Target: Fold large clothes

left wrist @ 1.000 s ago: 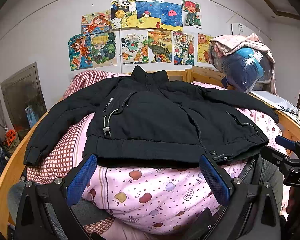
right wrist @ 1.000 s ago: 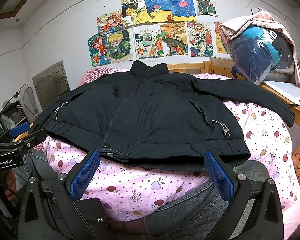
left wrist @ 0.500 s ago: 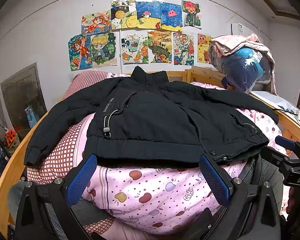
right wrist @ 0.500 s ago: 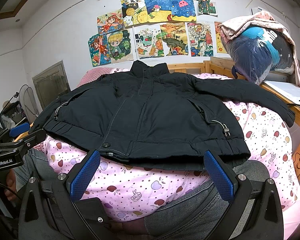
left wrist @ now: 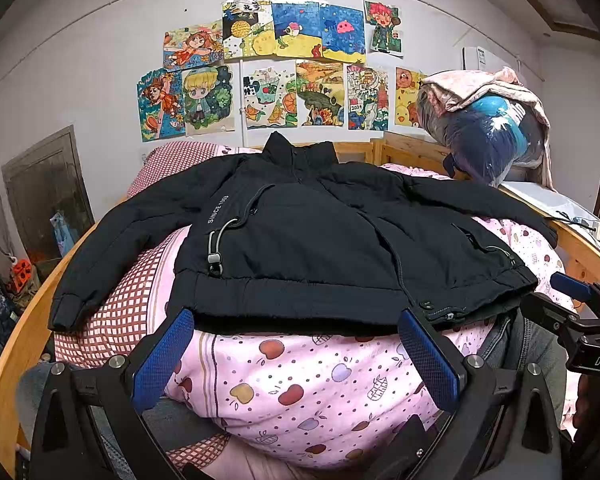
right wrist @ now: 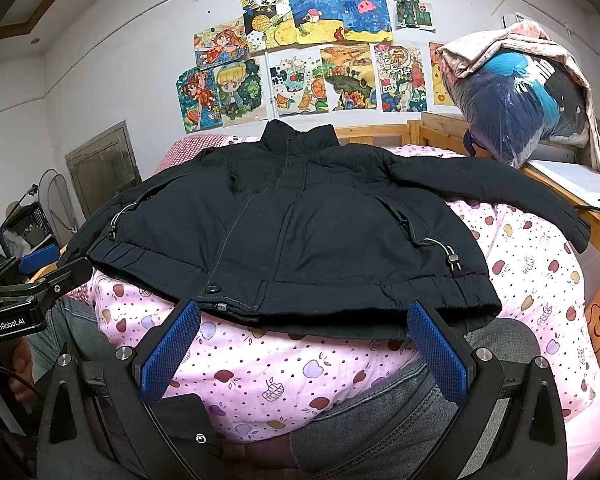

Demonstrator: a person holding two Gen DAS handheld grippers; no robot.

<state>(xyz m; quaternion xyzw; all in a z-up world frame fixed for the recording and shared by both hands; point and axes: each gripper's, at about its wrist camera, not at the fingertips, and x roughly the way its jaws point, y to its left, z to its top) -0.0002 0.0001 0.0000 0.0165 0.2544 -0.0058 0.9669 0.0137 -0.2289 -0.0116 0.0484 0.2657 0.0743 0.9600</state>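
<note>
Jacket [left wrist: 312, 240] spread flat on quilt [left wrist: 300, 384], front up, collar toward the back wall, hem toward the cameras, sleeves out to either side. Left gripper [left wrist: 296, 354] and right gripper [right wrist: 300, 346] just before the hem, jaws wide apart, touching nothing. Pillow [left wrist: 172, 160] behind the jacket at left. Bagged bundle [right wrist: 516, 108] at right rear. Drawings [left wrist: 276, 68] on the wall behind.

Black gripper frames with silver screws, blue textured fingers [left wrist: 162, 354]; grey jeans [right wrist: 384, 432].
</note>
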